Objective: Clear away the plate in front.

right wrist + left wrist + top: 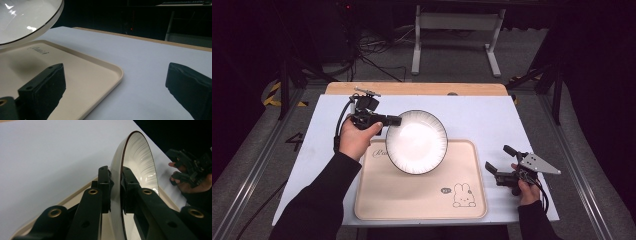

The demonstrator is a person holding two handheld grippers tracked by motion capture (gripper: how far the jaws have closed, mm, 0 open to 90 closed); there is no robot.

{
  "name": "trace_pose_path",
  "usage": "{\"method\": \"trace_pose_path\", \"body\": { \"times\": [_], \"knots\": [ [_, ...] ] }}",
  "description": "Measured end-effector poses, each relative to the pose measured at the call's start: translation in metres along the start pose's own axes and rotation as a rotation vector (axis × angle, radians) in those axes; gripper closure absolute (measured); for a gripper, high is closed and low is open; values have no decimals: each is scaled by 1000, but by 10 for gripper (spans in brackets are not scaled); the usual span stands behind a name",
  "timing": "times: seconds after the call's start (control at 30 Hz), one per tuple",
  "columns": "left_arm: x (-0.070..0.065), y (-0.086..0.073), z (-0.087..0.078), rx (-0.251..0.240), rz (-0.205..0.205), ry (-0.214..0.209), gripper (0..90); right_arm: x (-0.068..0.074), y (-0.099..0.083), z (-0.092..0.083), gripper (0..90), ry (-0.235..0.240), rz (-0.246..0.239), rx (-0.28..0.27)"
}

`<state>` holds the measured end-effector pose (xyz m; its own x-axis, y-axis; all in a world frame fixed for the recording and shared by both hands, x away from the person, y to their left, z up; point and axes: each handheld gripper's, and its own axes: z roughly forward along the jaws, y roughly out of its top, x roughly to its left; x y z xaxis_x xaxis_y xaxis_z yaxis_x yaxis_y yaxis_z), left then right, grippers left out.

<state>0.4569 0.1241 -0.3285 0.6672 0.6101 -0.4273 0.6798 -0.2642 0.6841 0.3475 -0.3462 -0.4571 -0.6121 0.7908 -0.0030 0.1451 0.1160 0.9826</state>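
One white-covered table [492,115] in a dark room: left gripper [394,120] clamps the bowl [417,141]; right gripper [497,160] jaws wide.

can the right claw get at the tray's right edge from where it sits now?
Probably yes. The right claw is open just beside the tray, with bare table between them. The plate, held up by the left claw, hangs over the tray's far left part.

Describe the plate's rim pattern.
White plate with a thin dark rim line and fine radial streaks; clearest in the high view.
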Motion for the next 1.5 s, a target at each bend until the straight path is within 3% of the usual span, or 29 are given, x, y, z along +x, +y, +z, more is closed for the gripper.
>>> {"method": "trace_pose_path", "body": {
  "times": [0.57, 0.77, 0.97, 1.17, 1.5],
  "knots": [
    [-12, -19, 9, 5, 39, -13, 806, 0, 0, 0, 34, 0, -3, 3],
    [-12, -25, 13, 5, 29, -39, 806, 0, 0, 0, 34, 0, -2, 3],
    [-17, -30, 18, 12, 48, -33, 805, 0, 0, 0, 34, -1, -3, 2],
    [-17, -34, 23, 8, 35, -53, 805, 0, 0, 0, 34, 0, -1, 2],
    [-19, -37, 30, 55, 40, -60, 804, 0, 0, 0, 34, 1, -3, 3]
  ]
}}
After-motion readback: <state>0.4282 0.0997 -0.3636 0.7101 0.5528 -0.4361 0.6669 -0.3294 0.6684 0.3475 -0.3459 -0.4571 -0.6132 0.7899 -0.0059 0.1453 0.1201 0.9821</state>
